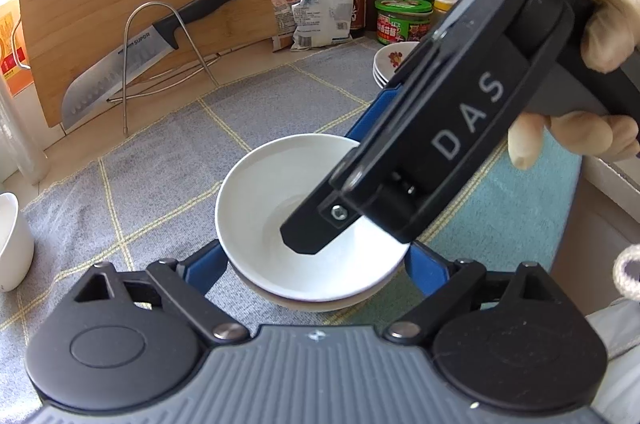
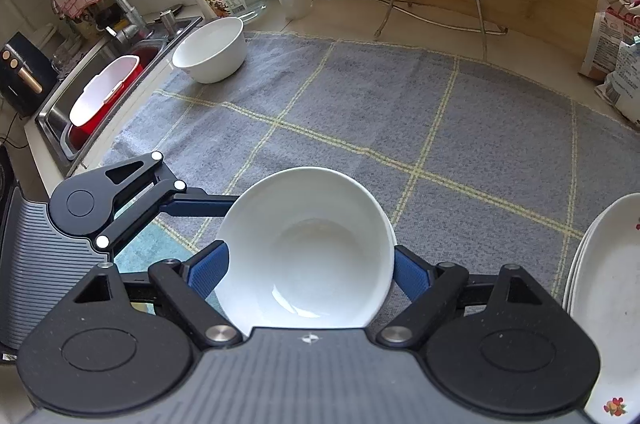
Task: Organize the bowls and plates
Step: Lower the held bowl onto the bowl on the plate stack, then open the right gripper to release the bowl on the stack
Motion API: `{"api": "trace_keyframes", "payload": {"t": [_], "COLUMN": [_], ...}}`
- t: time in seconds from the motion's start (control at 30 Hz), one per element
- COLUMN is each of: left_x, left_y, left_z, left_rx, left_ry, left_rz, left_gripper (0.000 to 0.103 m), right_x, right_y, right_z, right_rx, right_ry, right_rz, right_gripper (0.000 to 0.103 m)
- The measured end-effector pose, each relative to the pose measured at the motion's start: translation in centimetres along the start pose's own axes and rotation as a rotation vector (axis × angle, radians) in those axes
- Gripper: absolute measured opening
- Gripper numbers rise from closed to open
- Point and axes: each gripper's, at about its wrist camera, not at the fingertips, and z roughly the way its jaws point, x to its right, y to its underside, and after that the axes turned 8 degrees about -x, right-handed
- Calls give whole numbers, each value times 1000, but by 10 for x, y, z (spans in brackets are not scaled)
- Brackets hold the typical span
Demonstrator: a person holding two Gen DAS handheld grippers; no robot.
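Together, both grippers (image 2: 310, 264) tilted down, jaws flanking bowl (image 2: 304, 248) (stacked)

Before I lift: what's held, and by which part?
Right gripper clamps the bowl by its opposite sides. Left gripper flanks it; contact unclear.

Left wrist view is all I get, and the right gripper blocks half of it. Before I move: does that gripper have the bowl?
Observer: Yes. The right gripper clamps the bowl by both sides.
Operator: What is the white thing at my left edge?
Observer: A second bowl, upright on the cloth, beside the sink.
Operator: Is anything in that sink?
Observer: A red tub, white inside, lying tilted.
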Motion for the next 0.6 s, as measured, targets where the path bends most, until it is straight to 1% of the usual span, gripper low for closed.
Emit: {"api": "trace_keyframes", "payload": {"t": [0.13, 0.2, 0.33, 0.5, 0.6], "left_x": [-1, -2, -3, -4, -6], "left_y": [0, 0, 0, 1, 3], "left_z": [-2, -5, -15, -22, -27], "left_rx": [10, 19, 67, 92, 109], "left_ry": [0, 6, 16, 3, -12], "left_rz": [-5, -10, -9, -17, -47], "left_gripper": [95, 95, 99, 100, 100], "right_x": [2, 2, 1, -1, -1], "right_y": [0, -1, -1, -4, -6], "right_z": [-4, -7, -11, -13, -16], "right_rx": [16, 28, 43, 54, 65], "right_ry": [2, -2, -10, -7, -6], "right_rz": [2, -2, -12, -26, -43], "right_gripper": [91, 94, 96, 101, 103]}}
